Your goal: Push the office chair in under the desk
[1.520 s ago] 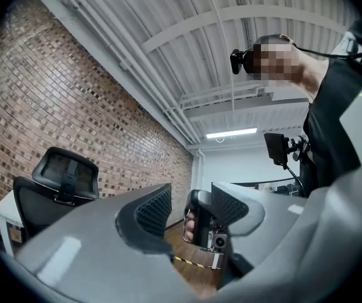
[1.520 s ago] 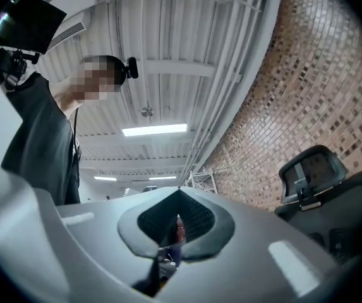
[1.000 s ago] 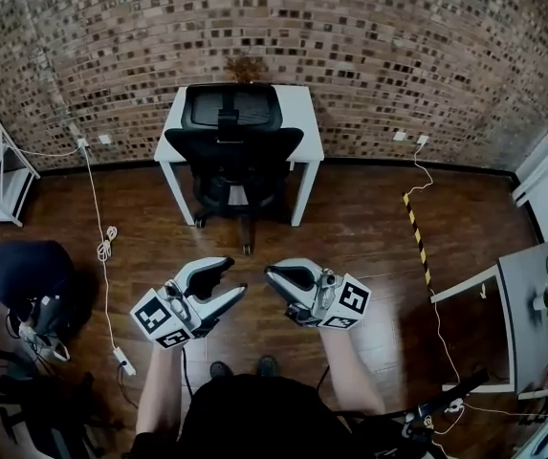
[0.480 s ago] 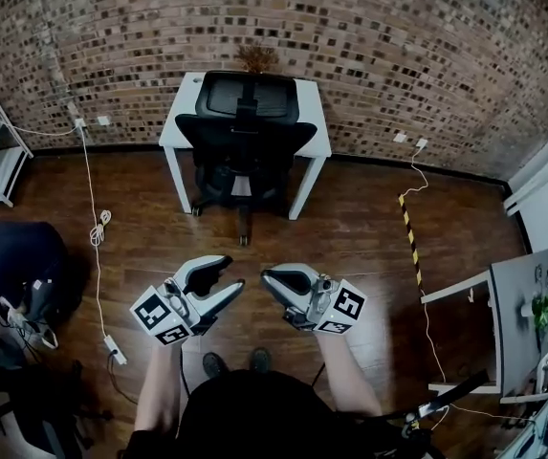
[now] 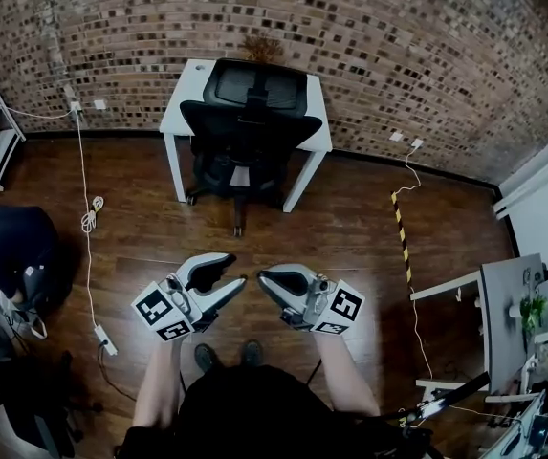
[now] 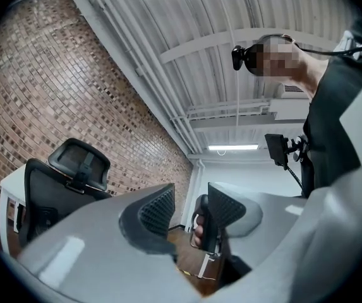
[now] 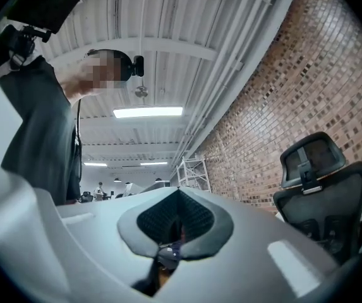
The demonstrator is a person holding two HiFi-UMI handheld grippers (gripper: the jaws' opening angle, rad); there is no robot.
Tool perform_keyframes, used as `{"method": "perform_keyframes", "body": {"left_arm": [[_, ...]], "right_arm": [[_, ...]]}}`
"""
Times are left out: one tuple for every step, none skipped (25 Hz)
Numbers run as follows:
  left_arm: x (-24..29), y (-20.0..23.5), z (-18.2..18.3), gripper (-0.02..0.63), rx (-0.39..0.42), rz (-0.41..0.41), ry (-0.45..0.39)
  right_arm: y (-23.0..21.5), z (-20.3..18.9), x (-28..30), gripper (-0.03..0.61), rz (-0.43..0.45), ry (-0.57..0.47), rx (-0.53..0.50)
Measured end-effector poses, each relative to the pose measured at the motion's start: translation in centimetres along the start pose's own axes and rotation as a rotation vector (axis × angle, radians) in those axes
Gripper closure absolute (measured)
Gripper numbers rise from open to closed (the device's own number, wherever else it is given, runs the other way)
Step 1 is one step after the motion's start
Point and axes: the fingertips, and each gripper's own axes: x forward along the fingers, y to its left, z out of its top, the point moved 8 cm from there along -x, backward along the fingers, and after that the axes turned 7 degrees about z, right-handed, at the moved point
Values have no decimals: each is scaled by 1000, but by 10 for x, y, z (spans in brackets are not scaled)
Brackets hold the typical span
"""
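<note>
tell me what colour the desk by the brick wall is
The desk is white; the head view shows it best.

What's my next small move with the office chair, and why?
Probably just lower your arms: the office chair already sits tucked under the desk; the left gripper, jaws closing on nothing, and the shut right gripper hang well back.

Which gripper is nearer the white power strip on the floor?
Left. The left gripper, jaws closing on nothing, sits just right of the power strip; the right gripper is farther right, beyond it.
</note>
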Motion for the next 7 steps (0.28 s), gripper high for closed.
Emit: {"method": "perform_keyframes", "body": {"left_arm": [[-2,0,1,359,0,-3,-2],[-4,-1,1,362,0,-6,-3],[-7,-4,-1,364,0,-9,-5],[-9,-6,-4,364,0,-10,-6],[-12,-9,-6,365,0,-11,-8],[-15,-12,-9,367,1,-12,-9],[-19,-14,-11,368,1,-12,-9]], "right_arm": [[1,1,2,578,-3,0,-3],[4,0,2,578,-5,1,-6],[7,-1,0,578,-7,2,-8],[11,-3,-2,578,-8,4,-9],[15,-5,-3,578,-9,6,-10],[19,-8,-4,578,-10,8,-10],[23,-11,-5,578,-10,9,-11]]}}
